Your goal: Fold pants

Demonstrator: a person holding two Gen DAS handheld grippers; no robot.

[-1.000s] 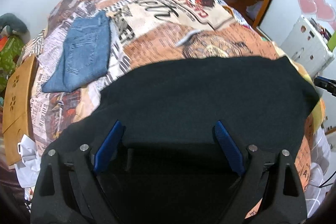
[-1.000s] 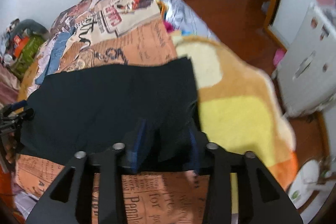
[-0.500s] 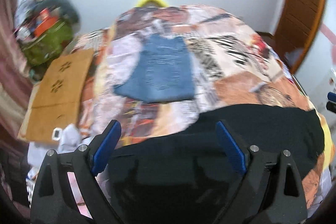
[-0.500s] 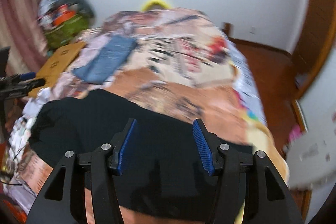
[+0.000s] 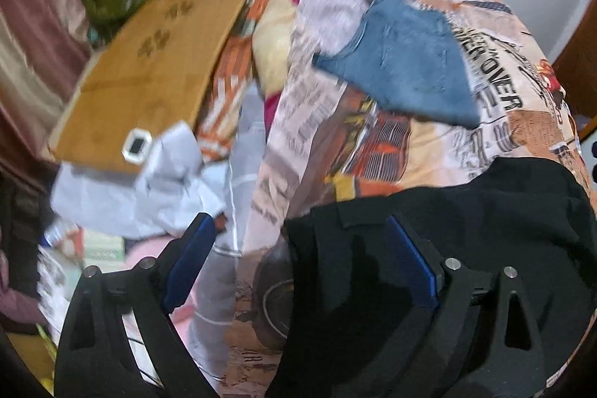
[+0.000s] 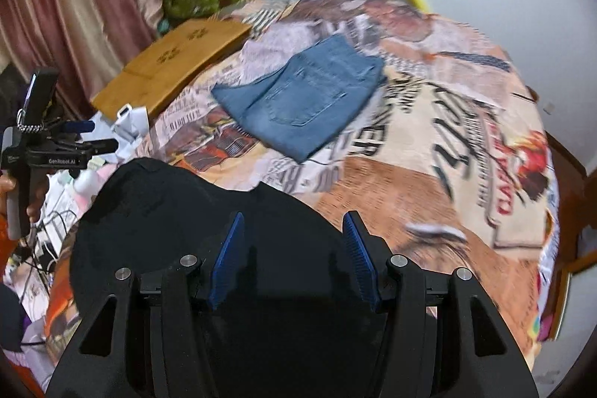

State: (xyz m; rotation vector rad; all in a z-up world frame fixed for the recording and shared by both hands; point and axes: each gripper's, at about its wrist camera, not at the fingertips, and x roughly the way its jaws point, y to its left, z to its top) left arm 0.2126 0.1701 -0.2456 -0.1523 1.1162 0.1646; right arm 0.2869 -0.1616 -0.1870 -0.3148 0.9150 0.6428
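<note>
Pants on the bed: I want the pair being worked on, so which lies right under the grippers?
The black pants, spread beneath both open grippers at the near edge. The folded blue jeans lie farther up the bed, away from either gripper.

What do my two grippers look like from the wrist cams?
Both match: the left gripper and right gripper have matte black angular frames with triangular cut-outs, silver round bolts and ribbed blue pads. The left's body bears small white "GenRobot.AI" lettering.

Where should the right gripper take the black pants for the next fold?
Probably the near edge of the black pants, from above: they lie flat on the bed, right under the open right gripper. A thin edge pinches best.
</note>
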